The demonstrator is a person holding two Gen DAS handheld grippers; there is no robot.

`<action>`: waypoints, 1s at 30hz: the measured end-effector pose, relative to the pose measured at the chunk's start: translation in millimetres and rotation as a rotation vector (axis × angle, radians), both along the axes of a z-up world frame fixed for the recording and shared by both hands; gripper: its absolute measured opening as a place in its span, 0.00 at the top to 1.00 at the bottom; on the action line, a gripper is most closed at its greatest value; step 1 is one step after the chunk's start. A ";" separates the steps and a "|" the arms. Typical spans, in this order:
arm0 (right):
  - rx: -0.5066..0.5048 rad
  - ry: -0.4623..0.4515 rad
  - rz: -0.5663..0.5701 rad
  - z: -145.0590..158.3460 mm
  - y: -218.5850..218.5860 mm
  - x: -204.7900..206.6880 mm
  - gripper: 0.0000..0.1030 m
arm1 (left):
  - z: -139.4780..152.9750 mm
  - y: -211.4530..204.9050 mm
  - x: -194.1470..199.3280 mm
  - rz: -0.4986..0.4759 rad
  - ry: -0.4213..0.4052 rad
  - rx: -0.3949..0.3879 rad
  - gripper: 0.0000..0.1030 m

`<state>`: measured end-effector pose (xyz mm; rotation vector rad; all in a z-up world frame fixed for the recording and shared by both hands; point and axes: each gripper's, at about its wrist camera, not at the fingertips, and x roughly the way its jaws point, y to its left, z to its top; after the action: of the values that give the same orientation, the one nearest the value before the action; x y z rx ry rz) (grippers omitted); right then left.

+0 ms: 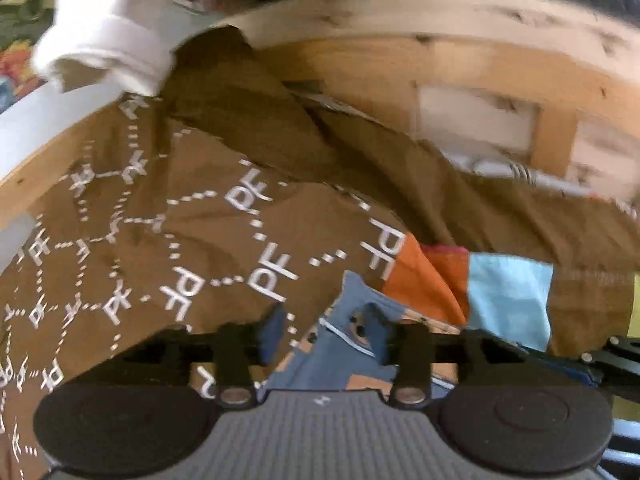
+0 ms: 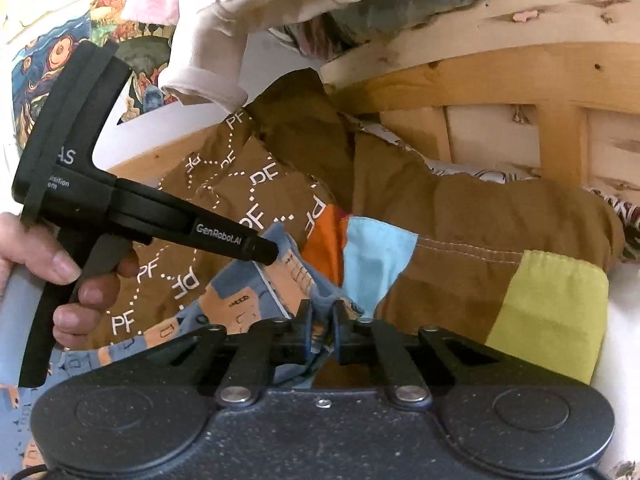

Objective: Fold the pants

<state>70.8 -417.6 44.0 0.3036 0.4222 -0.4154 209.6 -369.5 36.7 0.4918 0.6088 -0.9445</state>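
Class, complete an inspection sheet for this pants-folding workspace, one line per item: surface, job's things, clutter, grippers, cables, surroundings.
Surface: brown PF-print quilt with orange, light blue and yellow-green patches.
Job's things: blue patterned pants, bunched on the quilt.
Clutter: white garment hanging above the quilt.
Grippers: right gripper shut on the pants; left gripper open, fingers either side of the fabric, tip at the pants in the right view.
Cables: nothing seen.
Surroundings: wooden bed frame; colourful picture on the wall.

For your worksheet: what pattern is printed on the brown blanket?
White "PF" letters joined by dotted lines on the brown blanket; clearest in left wrist view.
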 end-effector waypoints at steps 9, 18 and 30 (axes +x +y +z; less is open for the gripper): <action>-0.209 -0.003 -0.004 9.8 20.2 -0.6 0.35 | 8.7 105.3 -9.3 0.289 -0.081 -0.044 0.17; -0.344 0.171 -0.031 -2.2 33.9 21.2 0.05 | -48.0 205.2 -42.7 0.508 -0.188 0.214 0.15; -0.316 0.104 0.018 0.4 49.0 22.9 0.01 | -27.4 285.9 -1.5 0.603 -0.252 0.219 0.18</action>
<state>93.7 -368.6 44.4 -0.0284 0.4529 -0.4745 208.1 -83.6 9.3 0.5673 0.5848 -0.2394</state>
